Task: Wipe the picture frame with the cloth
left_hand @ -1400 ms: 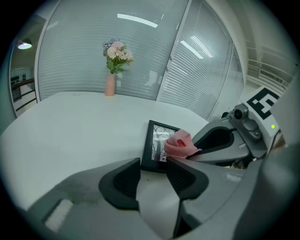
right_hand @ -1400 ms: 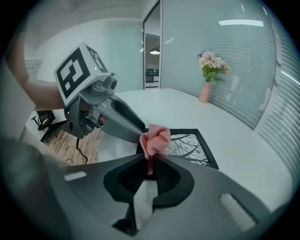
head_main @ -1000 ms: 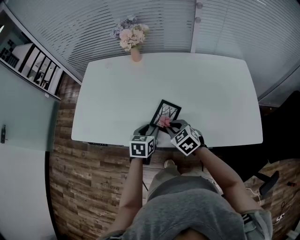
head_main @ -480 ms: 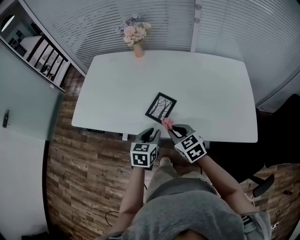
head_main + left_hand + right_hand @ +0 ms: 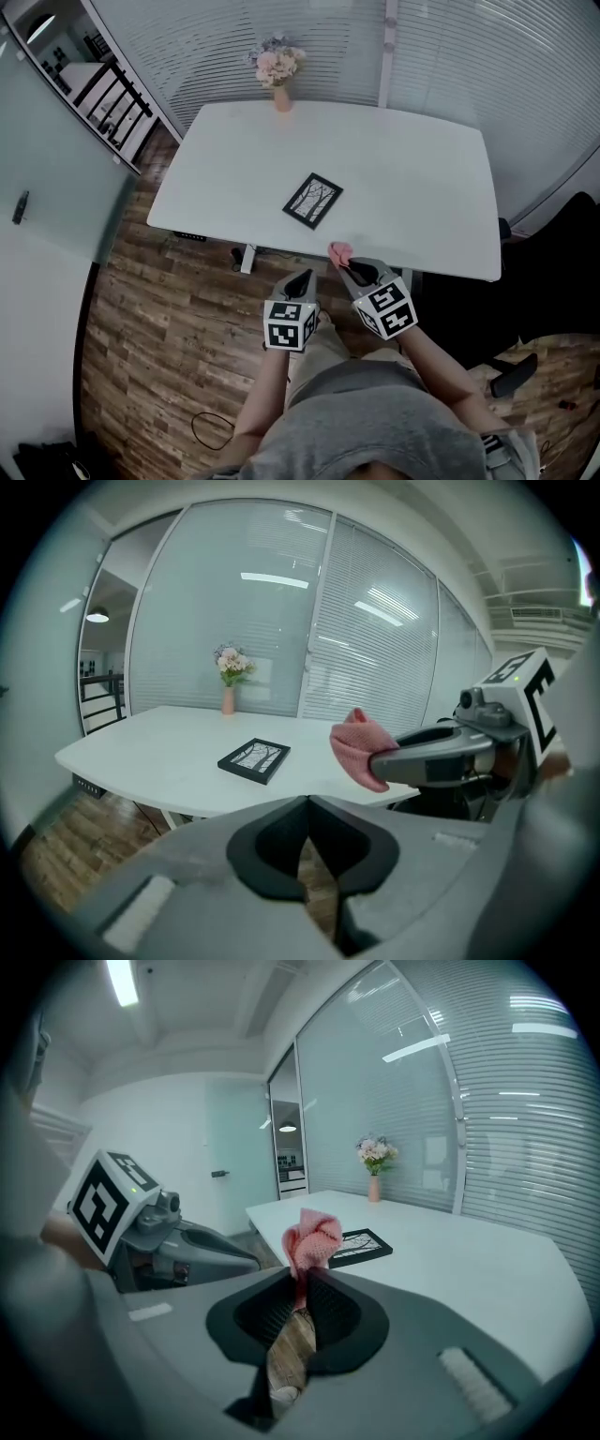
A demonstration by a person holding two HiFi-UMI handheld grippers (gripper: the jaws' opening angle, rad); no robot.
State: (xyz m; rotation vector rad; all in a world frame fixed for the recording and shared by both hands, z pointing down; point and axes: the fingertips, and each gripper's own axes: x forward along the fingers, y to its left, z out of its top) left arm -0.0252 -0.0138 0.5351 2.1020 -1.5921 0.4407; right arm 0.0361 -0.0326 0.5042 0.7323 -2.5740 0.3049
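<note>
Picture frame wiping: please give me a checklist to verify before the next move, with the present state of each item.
1. Cloth clamped in right gripper: ok.
2. Left gripper shut, nothing between its jaws: ok.
3. Picture frame lying flat on the table, nothing on it: ok.
4. Cloth in contact with the picture frame: not ok; both grippers are off the table's near edge.
5. Flower vase well apart from the picture frame: ok.
6. Picture frame surface clean: cannot tell.

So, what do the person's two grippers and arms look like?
Both are grey moulded plastic with black ribbed pads. The left gripper and right gripper each carry a cube with black-and-white square markers. The person wears a grey short-sleeved shirt.
</note>
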